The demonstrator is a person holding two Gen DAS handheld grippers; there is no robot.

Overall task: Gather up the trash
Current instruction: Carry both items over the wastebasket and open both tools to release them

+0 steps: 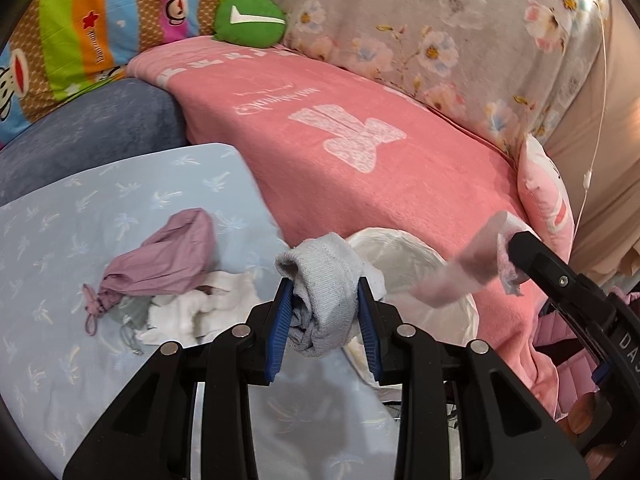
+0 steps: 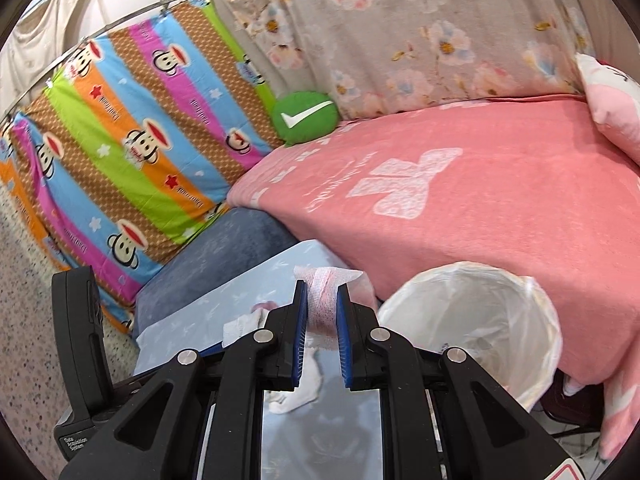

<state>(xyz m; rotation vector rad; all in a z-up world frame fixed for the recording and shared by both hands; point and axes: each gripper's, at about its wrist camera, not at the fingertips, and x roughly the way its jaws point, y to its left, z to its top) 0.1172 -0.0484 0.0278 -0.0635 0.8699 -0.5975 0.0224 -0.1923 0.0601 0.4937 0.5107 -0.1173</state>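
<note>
My left gripper (image 1: 324,284) is shut on a rolled grey sock (image 1: 324,280), held just in front of the white-lined trash bin (image 1: 404,256). My right gripper (image 2: 322,292) is shut on a pink and white mesh cloth (image 2: 326,300); it shows in the left wrist view (image 1: 516,256) with the cloth (image 1: 460,276) hanging over the bin. The bin (image 2: 472,320) stands to the right of the right gripper, beside the pink bed. A mauve pouch (image 1: 168,260) and white crumpled cloth (image 1: 188,312) lie on the light blue surface (image 1: 60,240).
A pink blanket (image 1: 380,160) covers the bed behind the bin. A green round cushion (image 1: 250,20), a striped monkey-print sheet (image 2: 120,152) and a floral cover (image 1: 440,40) are at the back. A dark blue cushion (image 1: 100,128) sits left of the bed.
</note>
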